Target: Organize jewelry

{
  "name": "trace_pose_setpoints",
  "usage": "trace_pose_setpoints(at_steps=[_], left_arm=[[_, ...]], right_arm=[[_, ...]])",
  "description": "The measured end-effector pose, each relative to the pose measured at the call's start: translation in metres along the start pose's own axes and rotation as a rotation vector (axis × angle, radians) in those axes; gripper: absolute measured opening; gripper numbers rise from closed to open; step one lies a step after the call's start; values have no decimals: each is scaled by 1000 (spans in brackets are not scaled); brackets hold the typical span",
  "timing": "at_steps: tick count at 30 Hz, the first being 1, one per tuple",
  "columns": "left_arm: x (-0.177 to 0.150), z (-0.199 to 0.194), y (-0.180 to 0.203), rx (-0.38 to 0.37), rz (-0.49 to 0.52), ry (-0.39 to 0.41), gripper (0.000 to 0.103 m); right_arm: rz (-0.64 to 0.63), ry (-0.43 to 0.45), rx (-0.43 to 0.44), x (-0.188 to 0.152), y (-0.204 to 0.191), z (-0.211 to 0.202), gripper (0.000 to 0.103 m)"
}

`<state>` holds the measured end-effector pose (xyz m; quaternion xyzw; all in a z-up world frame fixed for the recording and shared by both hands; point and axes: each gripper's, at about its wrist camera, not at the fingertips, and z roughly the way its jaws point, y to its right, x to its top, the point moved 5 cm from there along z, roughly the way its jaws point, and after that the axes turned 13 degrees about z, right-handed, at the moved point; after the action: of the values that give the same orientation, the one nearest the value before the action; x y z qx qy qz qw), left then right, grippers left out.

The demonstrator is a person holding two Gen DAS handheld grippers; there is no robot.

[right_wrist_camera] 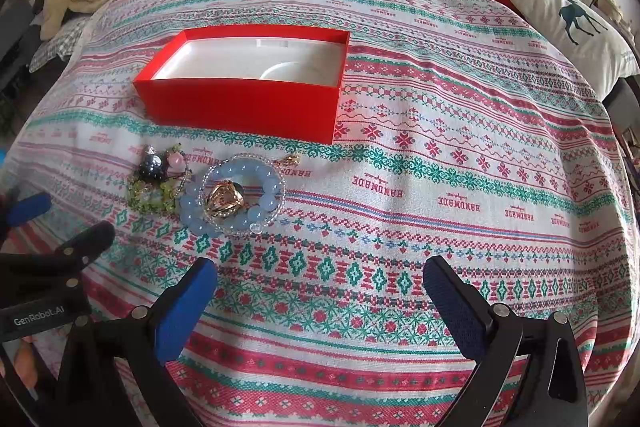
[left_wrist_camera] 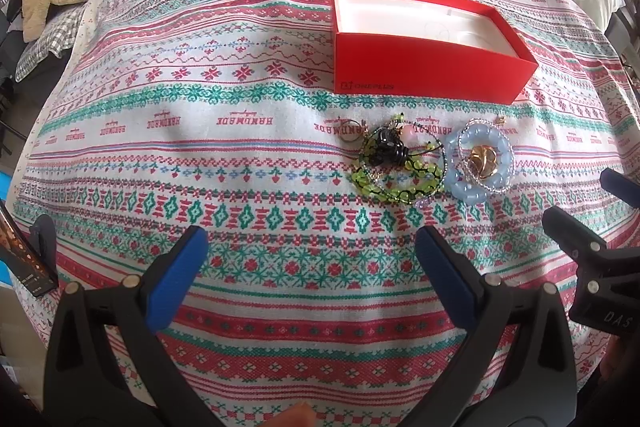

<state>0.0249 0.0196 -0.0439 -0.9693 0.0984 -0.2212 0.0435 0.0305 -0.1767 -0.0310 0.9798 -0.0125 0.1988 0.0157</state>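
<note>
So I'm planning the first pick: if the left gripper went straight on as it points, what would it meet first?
Probably only the patterned cloth; the left gripper is open, and the green bead bracelet lies right of its line.

Red box (left_wrist_camera: 420, 67) front reads "ONEPLUS"; patterned cloth (right_wrist_camera: 440, 163) repeats "HANDMADE"; left claw (right_wrist_camera: 36, 319) body: "GenRobot.AI"; right claw (left_wrist_camera: 616, 321) body: "DAS".

Both wrist views overlook red box (left_wrist_camera: 424, 67) and jewelry (right_wrist_camera: 208, 191).
</note>
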Motion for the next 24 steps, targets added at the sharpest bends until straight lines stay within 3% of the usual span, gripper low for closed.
trace_pose_setpoints(at_steps=[20,24], left_arm=[[1,-4,-5,23,3,29,103],[6,-5,-10,-2,3,23,103]], right_arm=[[4,-2,4,4,2,-1,103],[16,-8,17,14,8,-4,103]])
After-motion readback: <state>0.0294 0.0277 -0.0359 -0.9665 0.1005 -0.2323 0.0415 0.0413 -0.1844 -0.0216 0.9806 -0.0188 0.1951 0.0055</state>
